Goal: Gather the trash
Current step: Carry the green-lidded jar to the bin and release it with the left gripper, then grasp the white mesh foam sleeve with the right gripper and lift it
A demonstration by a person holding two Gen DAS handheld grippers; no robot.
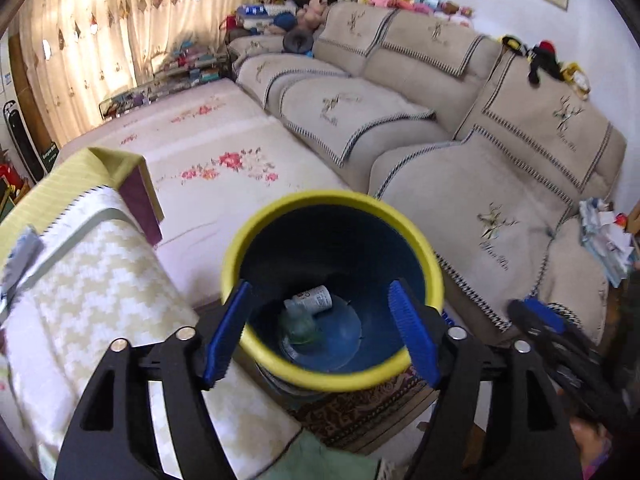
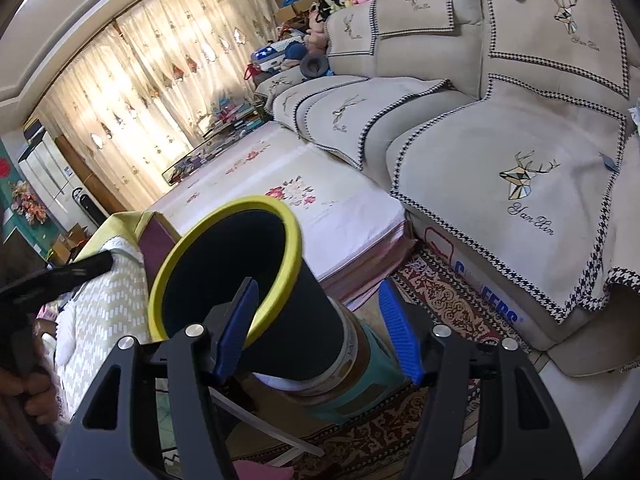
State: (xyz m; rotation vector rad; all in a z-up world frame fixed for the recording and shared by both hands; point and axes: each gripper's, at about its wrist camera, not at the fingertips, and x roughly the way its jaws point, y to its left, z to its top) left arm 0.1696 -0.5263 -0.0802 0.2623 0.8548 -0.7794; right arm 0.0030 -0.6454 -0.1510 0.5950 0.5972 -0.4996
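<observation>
Both tongs gape empty: left gripper [image 1: 320,332] with ribbed blue pads tilts down over the round yellow-rimmed dark plastic bin [image 1: 256,344], where a clear crumpled bottle [image 1: 308,312] lies; right gripper [image 2: 316,328] slants beside the bin's rim.

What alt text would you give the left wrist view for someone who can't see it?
The left gripper hangs with open, empty jaws above a yellow-rimmed bin that holds a clear plastic bottle. Behind it stand a flowered mattress and a beige sofa.
</observation>
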